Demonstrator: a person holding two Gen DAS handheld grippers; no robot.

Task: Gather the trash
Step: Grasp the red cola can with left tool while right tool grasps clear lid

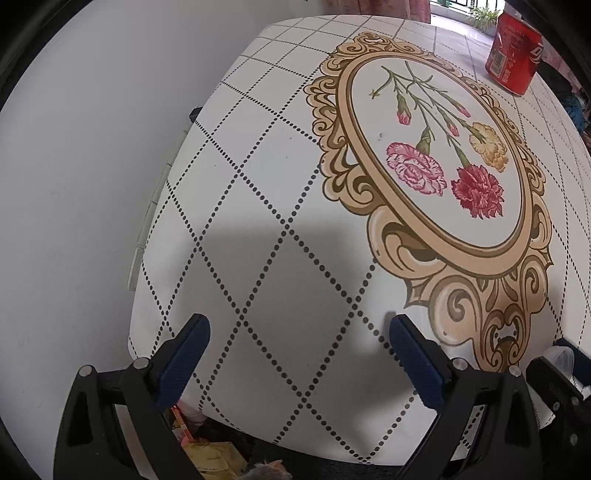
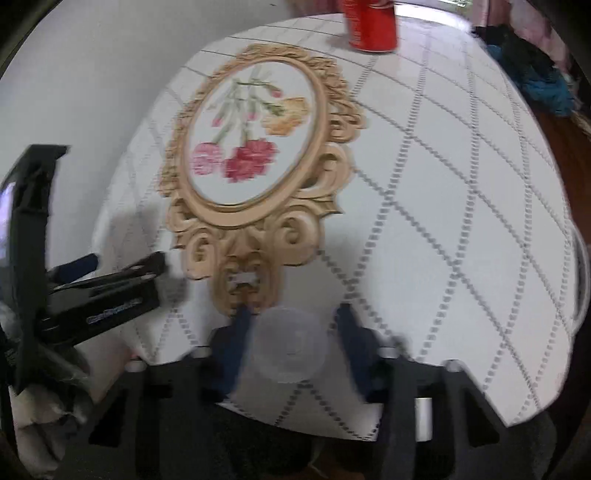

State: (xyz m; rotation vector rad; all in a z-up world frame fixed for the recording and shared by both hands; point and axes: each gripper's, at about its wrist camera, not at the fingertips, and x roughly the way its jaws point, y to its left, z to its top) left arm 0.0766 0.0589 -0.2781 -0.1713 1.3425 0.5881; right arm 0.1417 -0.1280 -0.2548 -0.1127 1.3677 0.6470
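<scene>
A red soda can point(image 1: 514, 55) stands at the far side of the table, also in the right wrist view point(image 2: 371, 24). My left gripper point(image 1: 299, 356) is open and empty above the near table edge. My right gripper point(image 2: 291, 341) is shut on a clear plastic cup point(image 2: 290, 345), held between its blue pads just above the table's near edge; this view is blurred. The cup also shows at the right edge of the left wrist view point(image 1: 563, 360), and the left gripper's body shows at the left of the right wrist view point(image 2: 107, 295).
The table point(image 1: 277, 184) carries a white cloth with dotted diamonds and an ornate flower medallion point(image 1: 443, 173). A white wall point(image 1: 81, 166) runs along its left side. Trash lies below the near edge point(image 1: 210, 454). Dark and blue cloth point(image 2: 543, 81) sits far right.
</scene>
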